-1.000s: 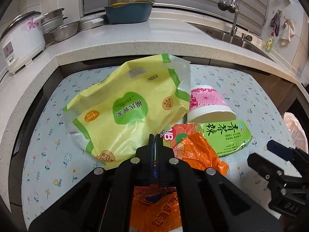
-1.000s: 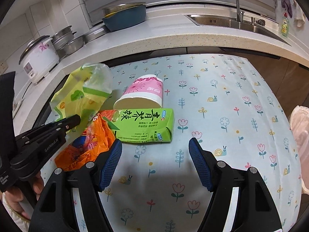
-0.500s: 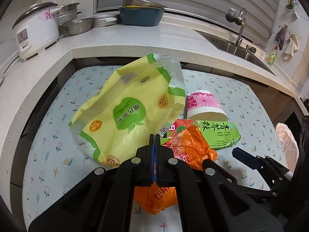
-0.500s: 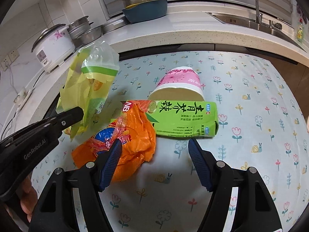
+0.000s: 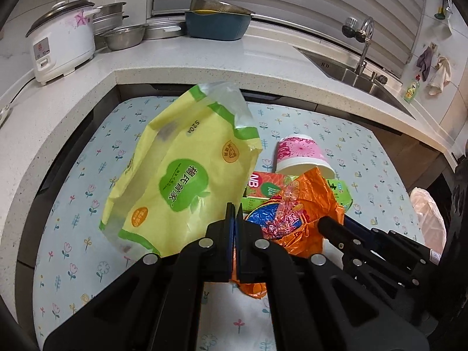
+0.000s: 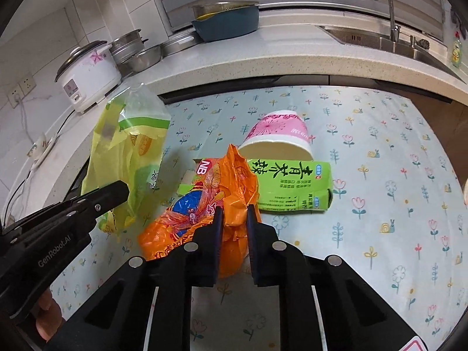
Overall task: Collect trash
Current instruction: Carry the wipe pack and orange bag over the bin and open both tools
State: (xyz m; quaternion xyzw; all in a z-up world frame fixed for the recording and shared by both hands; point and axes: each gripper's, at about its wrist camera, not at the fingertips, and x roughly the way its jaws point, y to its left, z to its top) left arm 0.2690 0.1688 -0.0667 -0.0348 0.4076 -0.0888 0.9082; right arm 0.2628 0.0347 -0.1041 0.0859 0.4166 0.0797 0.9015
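While the left claw pinches the limp yellow bag above the desk, the right claw clamps the crinkly orange wrapper, light, slippery film best gripped at a bunched fold.

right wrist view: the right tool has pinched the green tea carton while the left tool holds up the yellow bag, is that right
Not quite. The right tool is closed on the orange wrapper, not the green tea carton, which lies flat on the table just beyond it. The right wrist view shows orange plastic bunched between its fingers. The left tool does hold up the yellow bag.
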